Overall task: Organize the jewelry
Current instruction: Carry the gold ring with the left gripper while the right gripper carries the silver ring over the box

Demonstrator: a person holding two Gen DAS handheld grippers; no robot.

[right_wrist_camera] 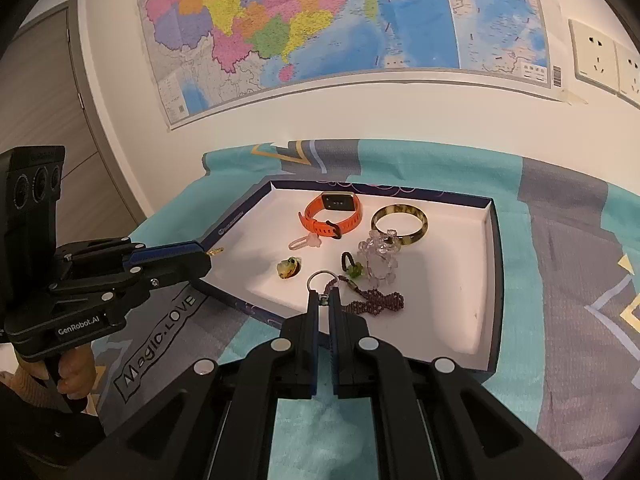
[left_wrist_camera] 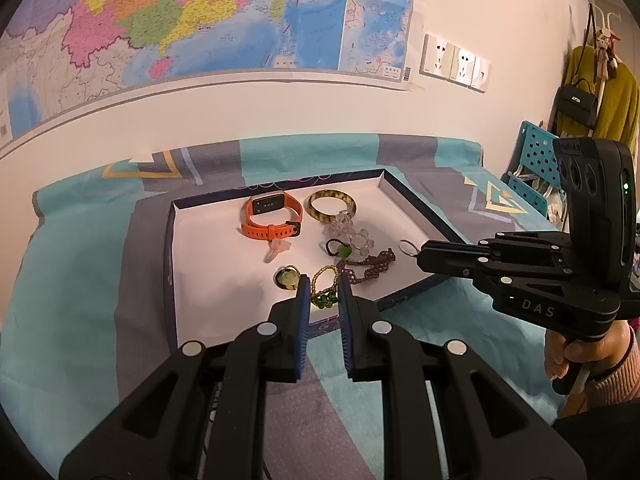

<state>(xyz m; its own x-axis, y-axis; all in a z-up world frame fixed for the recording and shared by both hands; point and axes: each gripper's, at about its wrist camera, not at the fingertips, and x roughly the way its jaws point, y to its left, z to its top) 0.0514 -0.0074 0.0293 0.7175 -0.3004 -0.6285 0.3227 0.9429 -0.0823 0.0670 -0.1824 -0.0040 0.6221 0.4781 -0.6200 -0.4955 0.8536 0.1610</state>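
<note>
Holding two pieces at once, one per gripper, both low over the tray (left_wrist_camera: pixel 176 240) that sits on the cloth-covered bench (left_wrist_camera: pixel 80 320).

Left gripper (left_wrist_camera: pixel 324 292), centre of its frame: jaws narrowed around the green bead bracelet (left_wrist_camera: pixel 322 290), pads on either side of the loop. Right view shows a gold bit poking out of its tip at the tray's left rim, so it looks clamped. Likely pinched across the strand so it doesn't slip.

Right gripper (right_wrist_camera: pixel 324 300), lower centre of its frame: jaws nearly closed on the clasp end of the purple braided cord (right_wrist_camera: pixel 376 304). Metal key ring (right_wrist_camera: pixel 318 280) pokes out just beyond the tips; the rest of the cord trails right on the tray floor. Gripping at the hardware probably gives a firmer hold than the soft braid.

Rest of the jewelry lies loose in the tray, past both grippers: orange watch (right_wrist_camera: pixel 334 212) and amber bangle (right_wrist_camera: pixel 400 220) at the far wall, clear crystal bracelet (right_wrist_camera: pixel 378 260) mid-tray, green pendant (right_wrist_camera: pixel 287 268) left of the key ring, pink clip (right_wrist_camera: pixel 306 242) below the watch.
</note>
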